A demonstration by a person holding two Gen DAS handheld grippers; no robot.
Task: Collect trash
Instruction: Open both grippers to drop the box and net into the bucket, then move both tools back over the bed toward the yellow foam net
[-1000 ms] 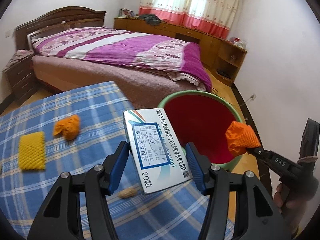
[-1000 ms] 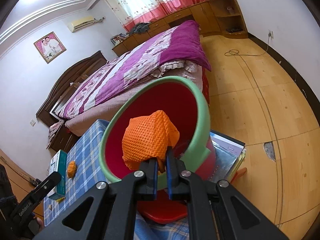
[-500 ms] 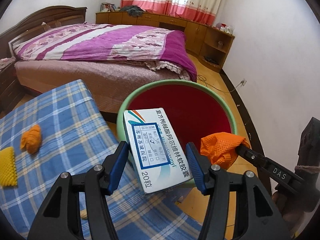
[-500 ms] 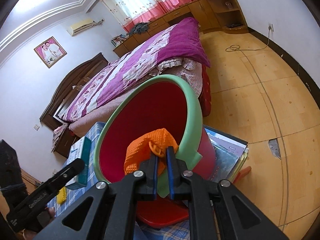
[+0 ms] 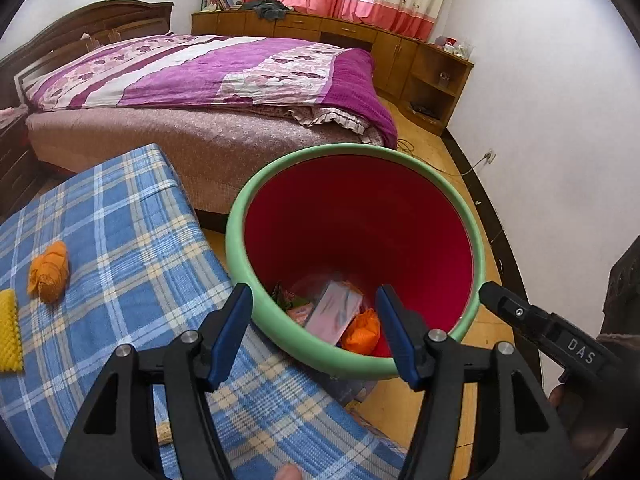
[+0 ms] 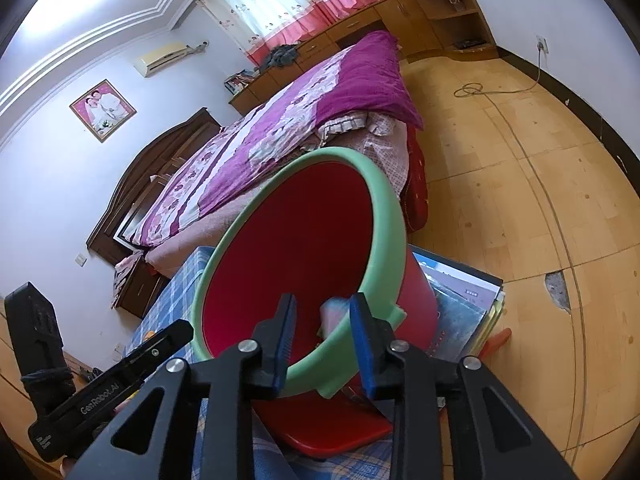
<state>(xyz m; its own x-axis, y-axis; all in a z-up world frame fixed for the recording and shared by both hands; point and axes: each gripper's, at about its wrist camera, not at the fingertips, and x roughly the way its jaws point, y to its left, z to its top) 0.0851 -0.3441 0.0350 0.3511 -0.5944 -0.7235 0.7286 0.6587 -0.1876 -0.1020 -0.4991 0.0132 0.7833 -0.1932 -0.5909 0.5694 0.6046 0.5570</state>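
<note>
A red trash bin with a green rim [image 5: 476, 240] stands beside the blue plaid table [image 5: 132, 240]; it also shows in the right wrist view [image 6: 384, 216]. My left gripper [image 5: 314, 334] is open and empty over the bin's near rim. My right gripper [image 6: 322, 344] is open and empty at the rim; it also shows in the left wrist view [image 5: 486, 294]. Inside the bin lie the medicine box [image 5: 334, 312] and an orange mesh wad [image 5: 362, 332]. Another orange wad [image 5: 50, 272] and a yellow foam piece [image 5: 8, 336] lie on the table.
A small tan scrap [image 5: 164, 432] lies on the table near its front edge. A bed with a purple quilt [image 5: 224, 76] stands behind. Books or magazines [image 6: 464, 304] are stacked on the wooden floor beside the bin. A wall [image 5: 560, 120] is to the right.
Both grippers opened. The medicine box left my left gripper and the orange mesh wad left my right gripper; both now lie inside the bin. My left gripper moved further over the bin.
</note>
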